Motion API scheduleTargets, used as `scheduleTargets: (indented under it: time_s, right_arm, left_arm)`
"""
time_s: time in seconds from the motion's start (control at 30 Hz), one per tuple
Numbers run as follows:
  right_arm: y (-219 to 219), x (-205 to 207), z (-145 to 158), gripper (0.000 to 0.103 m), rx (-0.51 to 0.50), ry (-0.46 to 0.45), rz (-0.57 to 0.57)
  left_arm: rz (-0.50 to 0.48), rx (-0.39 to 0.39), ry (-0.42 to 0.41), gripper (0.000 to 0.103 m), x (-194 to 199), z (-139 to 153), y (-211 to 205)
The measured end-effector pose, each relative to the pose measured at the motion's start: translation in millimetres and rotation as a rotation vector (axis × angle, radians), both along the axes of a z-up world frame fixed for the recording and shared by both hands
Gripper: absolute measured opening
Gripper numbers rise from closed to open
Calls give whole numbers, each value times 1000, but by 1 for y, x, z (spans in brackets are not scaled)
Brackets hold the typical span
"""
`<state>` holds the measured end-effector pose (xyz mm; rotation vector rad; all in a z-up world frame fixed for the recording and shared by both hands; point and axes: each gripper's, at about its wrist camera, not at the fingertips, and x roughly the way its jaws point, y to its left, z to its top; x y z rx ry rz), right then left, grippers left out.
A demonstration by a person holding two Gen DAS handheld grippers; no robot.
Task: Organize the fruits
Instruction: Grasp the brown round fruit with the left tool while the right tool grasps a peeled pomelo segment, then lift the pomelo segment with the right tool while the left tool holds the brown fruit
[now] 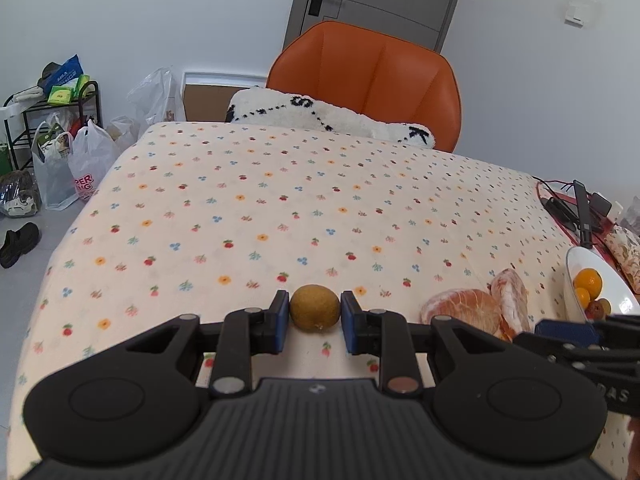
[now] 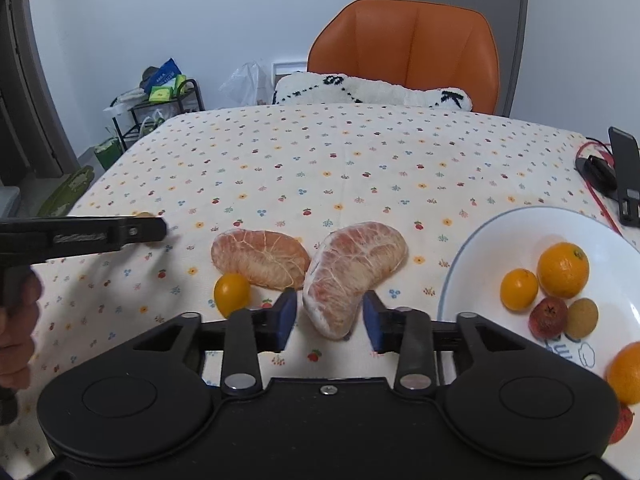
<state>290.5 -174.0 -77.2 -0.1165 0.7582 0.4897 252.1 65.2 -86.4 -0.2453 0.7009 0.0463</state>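
Note:
A brown kiwi-like fruit (image 1: 315, 309) sits between the blue pads of my left gripper (image 1: 315, 320), which touch it on both sides just above the flowered tablecloth (image 1: 280, 200). My right gripper (image 2: 330, 320) is open, its pads standing apart on either side of the lower end of a peeled pomelo segment (image 2: 354, 268). A second pomelo segment (image 2: 260, 258) and a small orange (image 2: 232, 294) lie to the left of it. The white plate (image 2: 480, 240) at the right holds oranges (image 2: 563, 268), a red fruit (image 2: 548, 317) and a brown fruit (image 2: 582, 317).
An orange chair (image 2: 404, 48) with a white plush cushion (image 2: 372, 92) stands behind the table's far edge. A black phone stand (image 2: 626, 168) and cables lie at the table's right edge. Plastic bags (image 1: 80, 160) and a rack (image 1: 48, 120) are on the floor to the left.

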Motion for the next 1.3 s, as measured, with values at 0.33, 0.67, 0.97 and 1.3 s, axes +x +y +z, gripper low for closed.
scheduleTargets:
  time_s: [0.33,0.67,0.97,1.3]
  right_arm:
    - [8,3,-4,32,-57,-15,0]
    - [-5,-15,-2,28,-22,-5,25]
    - [-13,-41,-3,28,37,30,80]
    - [-29,-62,-2,34,35,32,42]
  left_arm:
    - [1,-16,-6,26,-14,5,7]
    - [-12,-24,-6,26,-28,5,-1]
    - [-21,-17,-15,26,-46,10,-12]
    - [-25,-10,-21,26,-62,11,-23]
